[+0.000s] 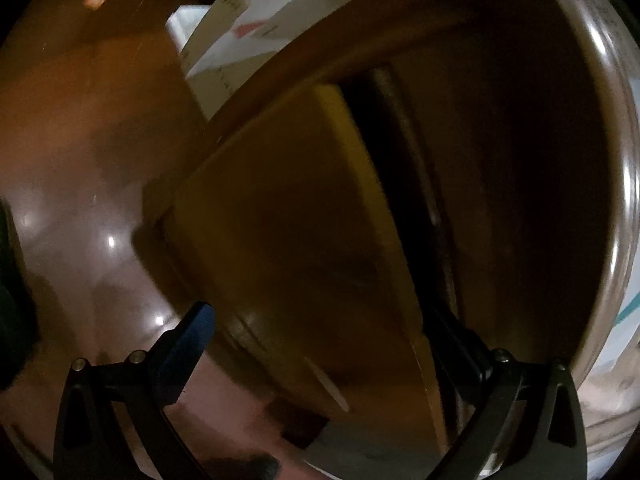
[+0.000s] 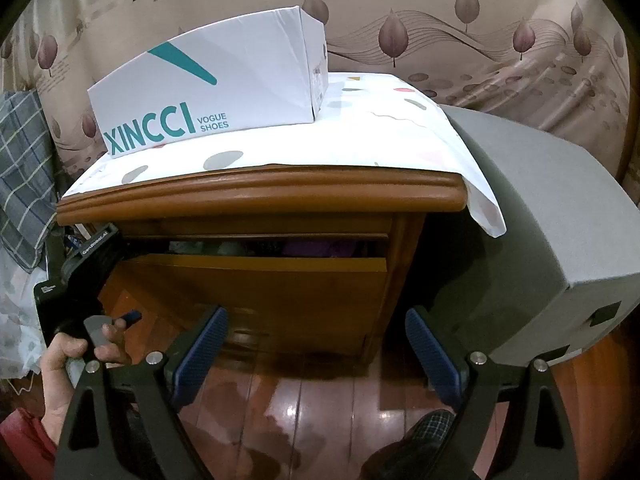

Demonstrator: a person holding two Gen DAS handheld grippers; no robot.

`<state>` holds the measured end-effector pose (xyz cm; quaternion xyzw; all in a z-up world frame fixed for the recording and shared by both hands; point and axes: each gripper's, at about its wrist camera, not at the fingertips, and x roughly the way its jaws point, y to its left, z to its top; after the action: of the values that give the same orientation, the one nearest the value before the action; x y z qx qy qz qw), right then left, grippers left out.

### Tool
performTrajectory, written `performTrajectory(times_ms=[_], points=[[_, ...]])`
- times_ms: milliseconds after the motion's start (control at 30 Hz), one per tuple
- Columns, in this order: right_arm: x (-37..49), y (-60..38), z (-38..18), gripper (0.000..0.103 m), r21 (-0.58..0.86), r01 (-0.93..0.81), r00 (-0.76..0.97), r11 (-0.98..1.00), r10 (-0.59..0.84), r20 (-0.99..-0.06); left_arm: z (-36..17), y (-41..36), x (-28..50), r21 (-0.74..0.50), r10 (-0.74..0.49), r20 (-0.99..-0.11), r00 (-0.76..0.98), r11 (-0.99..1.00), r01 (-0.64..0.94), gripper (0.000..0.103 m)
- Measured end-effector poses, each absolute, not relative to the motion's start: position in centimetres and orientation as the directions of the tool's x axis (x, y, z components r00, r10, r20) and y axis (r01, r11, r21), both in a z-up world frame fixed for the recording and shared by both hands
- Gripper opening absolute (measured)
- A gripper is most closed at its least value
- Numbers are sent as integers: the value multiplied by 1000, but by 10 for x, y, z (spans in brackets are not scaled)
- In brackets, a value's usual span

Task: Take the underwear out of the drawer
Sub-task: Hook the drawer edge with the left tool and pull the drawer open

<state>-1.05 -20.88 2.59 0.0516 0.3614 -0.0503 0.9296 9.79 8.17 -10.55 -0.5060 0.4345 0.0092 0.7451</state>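
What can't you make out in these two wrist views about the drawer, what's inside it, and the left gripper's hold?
- Drawer contents, right wrist view: only a dark slit shows purple and pale fabric; the cabinet's upper panel hides the rest, so no underwear can be identified.
- Left gripper, left wrist view: dim and blurred; the drawer front lies between its fingers, contact unclear.
- Left gripper, right wrist view: its tips are hidden behind the drawer's left end.

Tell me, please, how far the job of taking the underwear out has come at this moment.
Done: the drawer is pulled partly open, and clothes show in the gap. In hand: the left tongs straddle the drawer's left edge, one finger inside the gap. The right tongs hang open and empty in front. Left: opening wider, grasping underwear, lifting it out.
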Motion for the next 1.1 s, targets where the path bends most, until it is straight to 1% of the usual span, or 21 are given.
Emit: performTrajectory(times_ms=[100,233,400,533,600,700,833,1100], points=[[-11,-208,26,92,57,130,734,990,-58,-676,-103,81,97,-732,-411,-670,619,505,-458,103],[-11,-209,26,92,61,132,735,989,-56,-676,-103,82,90,-737,-422,-671,610,475,-482,103],[-11,-212,27,92,73,138,736,988,-52,-675,-80,78,80,-645,-320,-741,590,585,-493,103],[-12,-213,29,92,73,142,741,987,-58,-669,-82,77,100,-597,-296,-789,538,579,-556,103],[-12,-213,29,92,67,144,741,987,-63,-669,-89,75,111,-581,-298,-803,517,587,-564,103],[-11,-214,28,92,72,148,735,986,-61,-675,-101,73,115,-603,-333,-791,514,571,-558,103],[-10,-215,28,92,80,152,736,985,-59,-675,-97,71,110,-568,-294,-807,512,624,-537,103],[-11,-216,29,92,68,158,739,985,-72,-670,-98,83,75,-556,-305,-815,493,654,-513,103]])
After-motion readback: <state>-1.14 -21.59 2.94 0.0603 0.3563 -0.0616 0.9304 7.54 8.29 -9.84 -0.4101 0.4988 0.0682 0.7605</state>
